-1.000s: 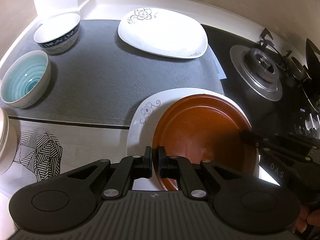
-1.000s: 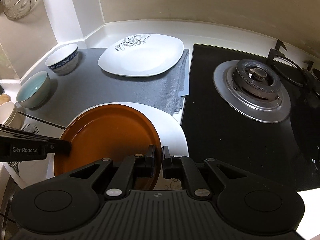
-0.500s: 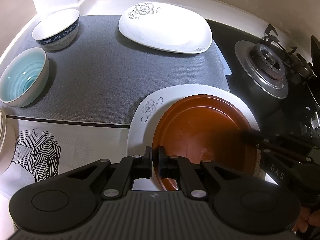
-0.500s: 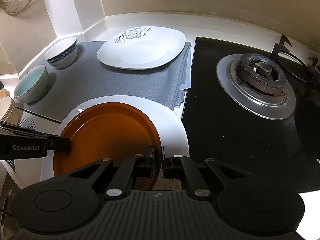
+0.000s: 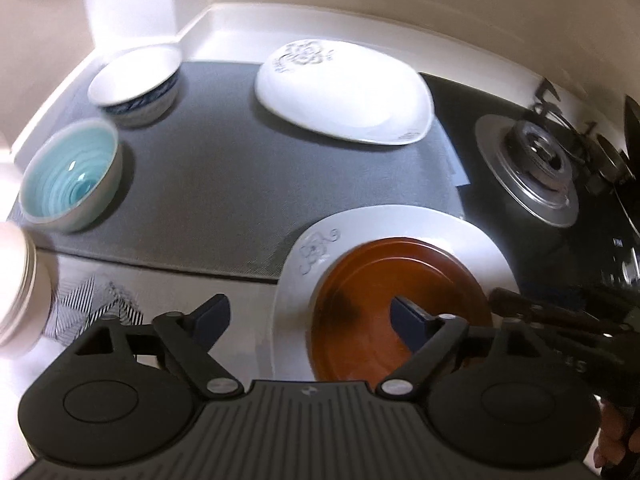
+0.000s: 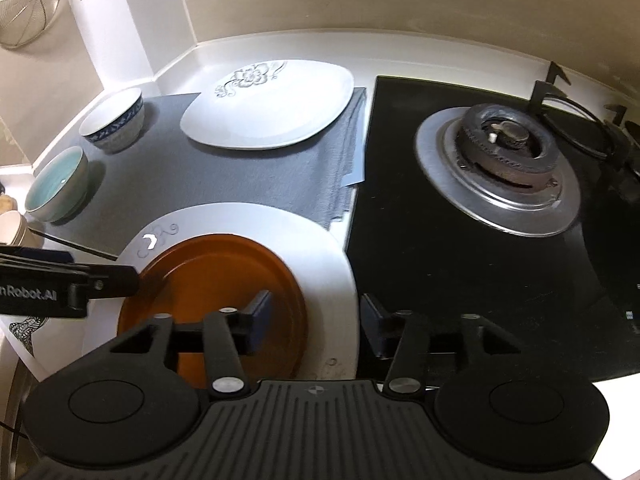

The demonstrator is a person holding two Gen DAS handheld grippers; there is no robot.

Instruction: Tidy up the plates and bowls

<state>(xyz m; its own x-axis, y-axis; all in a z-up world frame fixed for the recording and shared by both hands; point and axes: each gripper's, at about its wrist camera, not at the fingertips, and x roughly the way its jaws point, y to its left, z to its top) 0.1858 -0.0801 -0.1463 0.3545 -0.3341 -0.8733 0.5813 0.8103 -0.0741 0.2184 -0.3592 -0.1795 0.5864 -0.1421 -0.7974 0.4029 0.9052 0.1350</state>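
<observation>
A brown plate (image 5: 400, 304) (image 6: 216, 280) lies on a white flowered plate (image 5: 400, 220) (image 6: 280, 228) at the counter's front edge. My left gripper (image 5: 308, 320) is open, its jaws straddling the left rim of both plates. My right gripper (image 6: 316, 320) is open, its jaws straddling their right rim. A second white flowered plate (image 5: 344, 96) (image 6: 272, 108) lies at the back of the grey mat (image 5: 224, 184). A blue-patterned white bowl (image 5: 136, 84) (image 6: 114, 122) and a turquoise bowl (image 5: 70, 176) (image 6: 58, 186) stand on the mat's left side.
A black gas hob with a burner (image 6: 500, 160) (image 5: 532, 164) lies to the right. A cream bowl stack (image 5: 16, 280) stands at the far left. Walls close off the back and left. A wire strainer (image 6: 24, 4) hangs on the left wall.
Both grippers have opened and let go of the brown plate. It now rests on the white flowered plate. Both grippers have pulled back slightly.
</observation>
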